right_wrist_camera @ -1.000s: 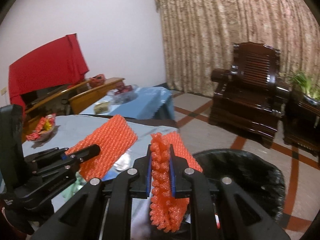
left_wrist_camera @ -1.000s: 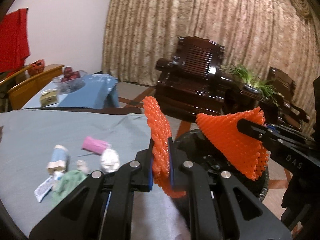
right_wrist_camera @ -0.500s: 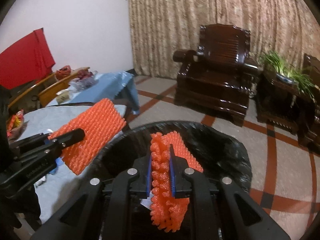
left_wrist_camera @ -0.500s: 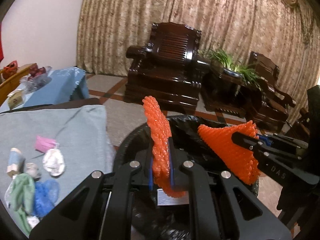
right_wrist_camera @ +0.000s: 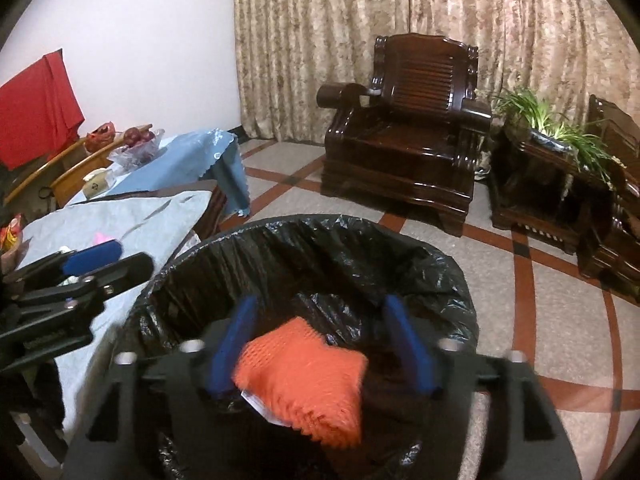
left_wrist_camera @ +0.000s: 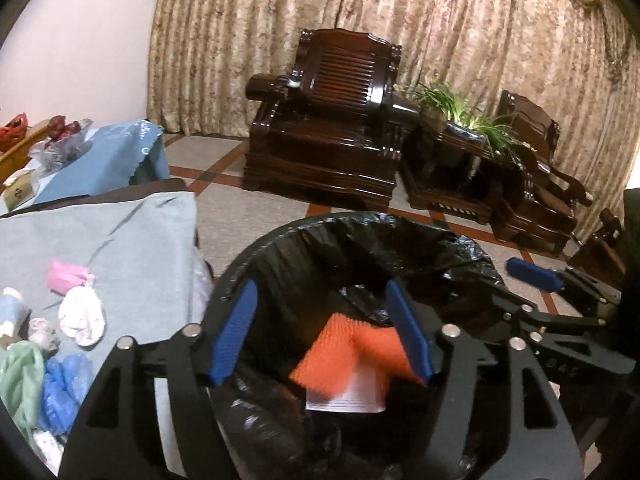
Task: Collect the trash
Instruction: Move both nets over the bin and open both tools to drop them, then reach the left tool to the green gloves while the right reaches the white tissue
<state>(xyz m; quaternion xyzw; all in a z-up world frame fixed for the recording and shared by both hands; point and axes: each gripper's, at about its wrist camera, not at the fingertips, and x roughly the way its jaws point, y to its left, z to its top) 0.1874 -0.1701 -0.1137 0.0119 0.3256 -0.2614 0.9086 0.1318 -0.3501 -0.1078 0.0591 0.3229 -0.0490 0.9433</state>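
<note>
Both grippers hang open and empty over a black-lined trash bin (left_wrist_camera: 360, 236) (right_wrist_camera: 320, 240). My left gripper (left_wrist_camera: 322, 332) has its blue pads (left_wrist_camera: 234, 332) wide apart. My right gripper (right_wrist_camera: 322, 344) is open too; it also shows at the right of the left wrist view (left_wrist_camera: 532, 276). Orange foam netting (left_wrist_camera: 344, 360) (right_wrist_camera: 304, 380) lies inside the bin on a white paper (left_wrist_camera: 352, 396). On the grey-blue tablecloth (left_wrist_camera: 120, 248) at left lie a pink wad (left_wrist_camera: 66, 278), a white crumpled wad (left_wrist_camera: 82, 316), a blue wad (left_wrist_camera: 62, 384) and a green wad (left_wrist_camera: 20, 376).
A dark wooden armchair (left_wrist_camera: 332, 136) (right_wrist_camera: 408, 136) stands behind the bin before a curtain. A plant (left_wrist_camera: 460, 108) sits on a dark side table to the right. A blue-covered low table (right_wrist_camera: 180, 160) with fruit stands at far left. The floor is tiled.
Both grippers opened and let go of the orange foam netting, which dropped into the bin. Both moved right, over the bin.
</note>
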